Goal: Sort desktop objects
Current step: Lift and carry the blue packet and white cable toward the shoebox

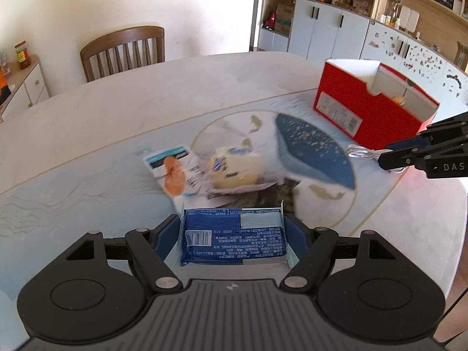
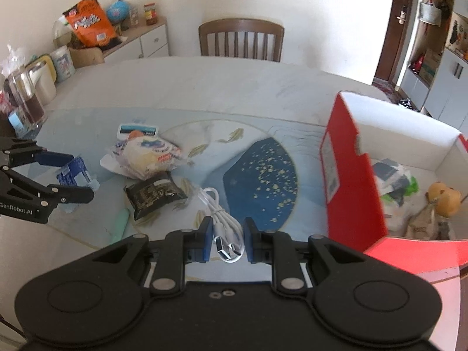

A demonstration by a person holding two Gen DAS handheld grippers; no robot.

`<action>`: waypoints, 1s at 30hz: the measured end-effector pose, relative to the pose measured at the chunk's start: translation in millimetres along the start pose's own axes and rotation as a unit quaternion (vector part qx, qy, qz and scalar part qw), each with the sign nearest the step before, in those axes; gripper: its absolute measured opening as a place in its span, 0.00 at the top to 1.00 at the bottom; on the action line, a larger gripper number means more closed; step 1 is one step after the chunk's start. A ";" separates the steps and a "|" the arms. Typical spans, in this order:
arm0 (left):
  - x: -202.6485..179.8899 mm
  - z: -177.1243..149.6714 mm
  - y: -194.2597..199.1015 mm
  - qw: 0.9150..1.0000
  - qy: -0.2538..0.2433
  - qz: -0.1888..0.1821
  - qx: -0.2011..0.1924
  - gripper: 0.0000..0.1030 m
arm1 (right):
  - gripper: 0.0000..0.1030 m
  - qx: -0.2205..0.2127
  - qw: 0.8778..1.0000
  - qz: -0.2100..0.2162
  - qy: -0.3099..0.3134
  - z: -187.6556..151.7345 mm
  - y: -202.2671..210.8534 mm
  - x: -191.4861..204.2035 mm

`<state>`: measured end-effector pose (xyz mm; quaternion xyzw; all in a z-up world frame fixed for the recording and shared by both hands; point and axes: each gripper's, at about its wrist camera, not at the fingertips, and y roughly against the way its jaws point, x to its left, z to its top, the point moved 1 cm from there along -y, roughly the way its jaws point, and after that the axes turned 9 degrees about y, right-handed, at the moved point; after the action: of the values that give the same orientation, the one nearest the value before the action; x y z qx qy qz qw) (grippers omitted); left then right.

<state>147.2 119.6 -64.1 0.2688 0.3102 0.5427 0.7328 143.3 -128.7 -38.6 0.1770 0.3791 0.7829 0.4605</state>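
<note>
My left gripper is shut on a blue snack packet and holds it above the table; it also shows in the right wrist view. My right gripper is shut on a coiled white USB cable, which also shows in the left wrist view. A red open box stands to the right with a few items inside. On the mat lie a clear bread bag, a black packet and a white-and-blue card.
A pale green stick lies near the table's front edge. A wooden chair stands at the far side. Jars and a container crowd the table's left end. A sideboard with snack bags stands behind.
</note>
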 end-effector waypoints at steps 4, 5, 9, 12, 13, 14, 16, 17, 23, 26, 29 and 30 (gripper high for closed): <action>-14.2 9.9 8.3 1.000 -0.001 -0.009 -0.008 0.26 | 0.80 -0.013 1.000 -0.017 -0.018 0.1 15.9 -10.3; -18.3 13.0 10.6 1.000 0.000 -0.012 -0.009 0.26 | 0.80 -0.017 0.999 -0.019 -0.022 0.0 19.6 -12.8; -34.7 24.3 16.3 0.999 0.000 -0.026 -0.018 0.26 | 0.80 -0.030 0.999 -0.030 -0.035 -1.1 35.4 -23.7; -49.7 31.8 19.8 0.999 -0.012 -0.030 -0.029 0.26 | 0.80 -0.038 0.997 -0.044 -0.041 -2.5 44.0 -32.2; -54.2 34.2 20.4 0.999 -0.015 -0.031 -0.031 0.26 | 0.80 -0.041 0.997 -0.049 -0.044 -3.4 47.2 -34.8; -59.2 36.6 20.8 0.999 -0.018 -0.033 -0.034 0.26 | 0.80 -0.044 0.997 -0.052 -0.046 -4.1 49.7 -37.6; -68.7 41.5 20.6 0.998 -0.023 -0.039 -0.038 0.26 | 0.80 -0.049 0.996 -0.059 -0.051 -5.4 53.9 -44.4; -74.1 44.1 20.1 0.998 -0.026 -0.042 -0.039 0.26 | 0.80 -0.051 0.995 -0.062 -0.053 -6.0 55.5 -47.6; -102.8 54.8 14.0 0.996 -0.043 -0.057 -0.044 0.26 | 0.80 -0.057 0.994 -0.077 -0.061 -11.0 61.9 -69.2; -115.6 59.4 9.7 0.996 -0.049 -0.063 -0.045 0.26 | 0.80 -0.057 0.993 -0.082 -0.065 -14.1 64.6 -80.9; -130.1 64.6 4.8 0.995 -0.053 -0.071 -0.046 0.26 | 0.80 -0.059 0.992 -0.088 -0.066 -17.0 67.8 -93.9; -134.4 66.3 3.3 0.995 -0.055 -0.072 -0.047 0.26 | 0.80 -0.059 0.992 -0.089 -0.067 -18.1 68.9 -97.9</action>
<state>165.3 -12.6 4.2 0.2405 0.2627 0.4868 0.7976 141.8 -240.1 8.8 0.1670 0.3144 0.7460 0.5628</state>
